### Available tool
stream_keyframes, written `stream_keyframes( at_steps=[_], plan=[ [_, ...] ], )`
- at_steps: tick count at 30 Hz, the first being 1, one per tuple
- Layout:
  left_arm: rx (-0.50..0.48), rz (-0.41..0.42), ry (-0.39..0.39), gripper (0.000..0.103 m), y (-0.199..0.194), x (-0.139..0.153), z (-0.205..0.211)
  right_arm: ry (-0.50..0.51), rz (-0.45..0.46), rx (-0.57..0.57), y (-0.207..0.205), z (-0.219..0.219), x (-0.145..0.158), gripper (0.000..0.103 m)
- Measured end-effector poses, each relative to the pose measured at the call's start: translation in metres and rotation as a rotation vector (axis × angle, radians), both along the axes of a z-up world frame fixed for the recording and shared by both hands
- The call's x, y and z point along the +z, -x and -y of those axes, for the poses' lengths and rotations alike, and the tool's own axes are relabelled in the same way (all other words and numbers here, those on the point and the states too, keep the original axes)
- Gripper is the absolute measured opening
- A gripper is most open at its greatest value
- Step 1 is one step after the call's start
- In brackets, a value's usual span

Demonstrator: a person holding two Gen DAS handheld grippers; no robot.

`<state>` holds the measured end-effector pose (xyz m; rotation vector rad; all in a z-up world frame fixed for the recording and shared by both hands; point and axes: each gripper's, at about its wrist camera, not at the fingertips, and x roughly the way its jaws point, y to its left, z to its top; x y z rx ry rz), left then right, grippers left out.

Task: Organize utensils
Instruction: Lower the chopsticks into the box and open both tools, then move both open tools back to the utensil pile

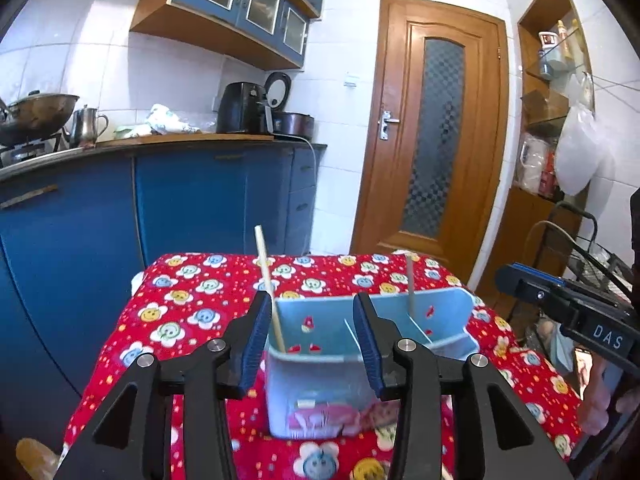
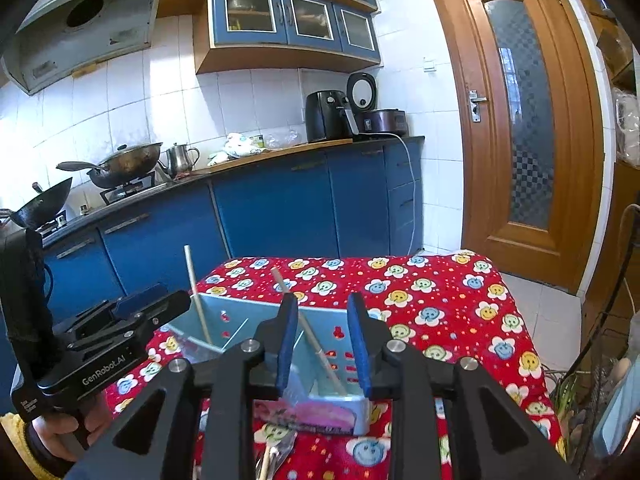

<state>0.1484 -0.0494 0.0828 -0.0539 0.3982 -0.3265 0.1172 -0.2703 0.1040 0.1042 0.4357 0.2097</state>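
A pale blue plastic utensil holder with dividers [image 1: 320, 344] stands near the front edge of the table under a red flower-print cloth [image 2: 440, 300], and two slim wooden chopsticks [image 1: 269, 284] [image 2: 310, 330] already lean in separate compartments. The left gripper [image 1: 312, 340] and right gripper [image 2: 322, 346] both stand apart with nothing between their pads. What may be a fork [image 2: 276, 450] lies at the front edge, so sorting seems unfinished.
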Motion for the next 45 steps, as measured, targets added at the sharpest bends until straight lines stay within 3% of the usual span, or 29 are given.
stream_keyframes(
  at_steps=[12,28,38,45],
  plan=[
    [0.009,-0.082,-0.025,0.044,0.042,-0.001,-0.02,-0.016,-0.033,-0.02,0.049,0.0,-0.003,0.032],
    [-0.025,-0.354,-0.065,0.044,0.068,-0.043,-0.039,-0.035,-0.249,-0.014,0.092,-0.008,-0.046,0.033],
    [-0.122,-0.505,-0.032,0.044,0.079,-0.069,-0.018,-0.052,-0.325,-0.022,0.105,-0.004,-0.069,0.034],
    [-0.142,-0.561,-0.09,0.044,0.083,-0.082,0.0,-0.063,-0.342,-0.023,0.108,0.0,-0.076,0.035]
  ],
)
